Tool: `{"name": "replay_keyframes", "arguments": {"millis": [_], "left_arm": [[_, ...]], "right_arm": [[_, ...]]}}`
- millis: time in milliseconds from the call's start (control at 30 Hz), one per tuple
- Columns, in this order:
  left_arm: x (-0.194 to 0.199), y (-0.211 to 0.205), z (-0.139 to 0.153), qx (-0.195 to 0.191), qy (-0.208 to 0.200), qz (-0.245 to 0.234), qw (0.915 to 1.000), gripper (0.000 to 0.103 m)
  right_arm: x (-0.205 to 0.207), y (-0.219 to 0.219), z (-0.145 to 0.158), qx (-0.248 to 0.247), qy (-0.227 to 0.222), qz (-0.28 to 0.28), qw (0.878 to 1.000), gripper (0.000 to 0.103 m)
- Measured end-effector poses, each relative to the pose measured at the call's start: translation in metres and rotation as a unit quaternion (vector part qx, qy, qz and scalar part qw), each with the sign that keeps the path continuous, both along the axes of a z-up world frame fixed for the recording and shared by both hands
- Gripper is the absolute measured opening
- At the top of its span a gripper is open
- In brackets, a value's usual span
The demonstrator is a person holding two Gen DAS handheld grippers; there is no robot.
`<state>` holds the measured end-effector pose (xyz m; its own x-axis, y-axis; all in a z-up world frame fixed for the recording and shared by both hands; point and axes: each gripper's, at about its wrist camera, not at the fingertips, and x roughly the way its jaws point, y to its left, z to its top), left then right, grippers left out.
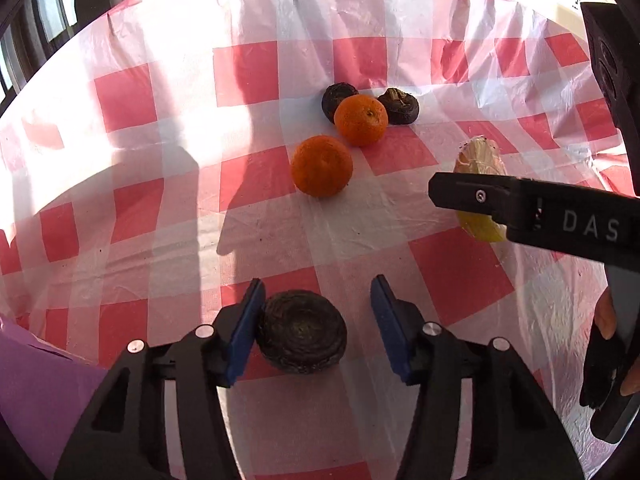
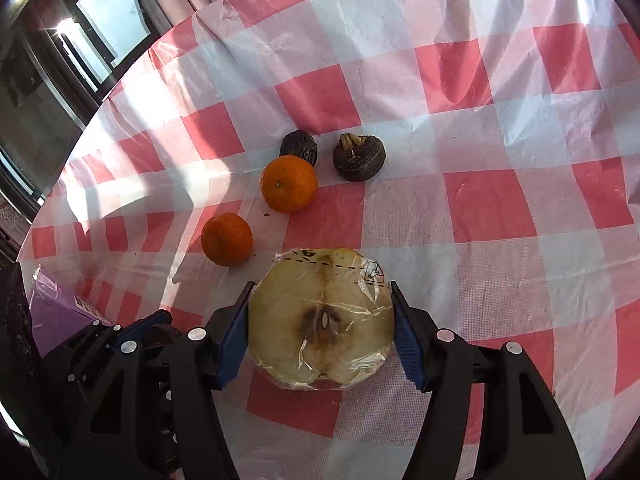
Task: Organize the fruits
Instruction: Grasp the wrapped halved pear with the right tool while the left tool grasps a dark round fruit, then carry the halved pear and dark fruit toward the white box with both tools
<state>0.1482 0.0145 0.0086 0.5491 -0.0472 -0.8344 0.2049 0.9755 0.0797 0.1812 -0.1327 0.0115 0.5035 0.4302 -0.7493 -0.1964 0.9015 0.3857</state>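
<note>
Right gripper (image 2: pixel 320 328) clamps the wrapped apple half (image 2: pixel 320 320); left gripper (image 1: pixel 316 328) straddles a dark fruit (image 1: pixel 302 332), right pad clear. Oranges (image 1: pixel 321 166) ahead remain unsorted.

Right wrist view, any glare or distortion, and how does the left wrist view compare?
Right wrist view: sun flare at the window, sheen on the wrapped apple half, checks bowed by fisheye. Left wrist view: hard shadows across the tablecloth, bright washed-out patch, dark corners.
</note>
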Motion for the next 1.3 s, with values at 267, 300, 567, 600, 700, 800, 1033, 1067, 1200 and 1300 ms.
{"name": "replay_keyframes", "arguments": {"millis": [267,300,567,600,700,800,1033,1067,1200,1300], "left_arm": [[-0.047,-0.022,0.002,-0.056,0.039,-0.001,0.9977,0.038],[-0.054,-0.021,0.002,-0.064,0.044,0.002,0.9970,0.038],[-0.103,-0.012,0.007,-0.091,0.065,-0.010,0.9937,0.038],[-0.109,-0.010,0.009,-0.095,0.066,-0.014,0.9932,0.038],[-0.124,-0.008,0.019,-0.101,0.065,-0.037,0.9921,0.038],[-0.140,-0.005,0.033,-0.110,0.059,-0.056,0.9906,0.038],[-0.165,0.008,0.071,-0.130,0.028,-0.096,0.9865,0.038],[-0.167,0.011,0.076,-0.131,0.022,-0.101,0.9860,0.038],[-0.171,0.025,0.099,-0.141,-0.005,-0.113,0.9836,0.038],[-0.172,0.040,0.116,-0.149,-0.029,-0.110,0.9822,0.038]], "right_arm": [[-0.046,-0.022,0.000,-0.009,0.014,-0.007,1.000,0.062],[-0.051,-0.024,0.000,-0.011,0.016,-0.008,1.000,0.062],[-0.086,-0.028,0.003,-0.018,0.029,-0.030,0.999,0.062],[-0.091,-0.027,0.005,-0.020,0.029,-0.031,0.999,0.062],[-0.106,-0.024,0.012,-0.028,0.029,-0.035,0.999,0.062],[-0.123,-0.020,0.020,-0.034,0.032,-0.042,0.998,0.062],[-0.163,-0.004,0.036,-0.049,0.039,-0.045,0.997,0.062],[-0.167,0.000,0.038,-0.050,0.041,-0.046,0.997,0.062],[-0.180,0.015,0.048,-0.053,0.039,-0.052,0.997,0.062],[-0.184,0.027,0.063,-0.054,0.023,-0.051,0.997,0.062]]}}
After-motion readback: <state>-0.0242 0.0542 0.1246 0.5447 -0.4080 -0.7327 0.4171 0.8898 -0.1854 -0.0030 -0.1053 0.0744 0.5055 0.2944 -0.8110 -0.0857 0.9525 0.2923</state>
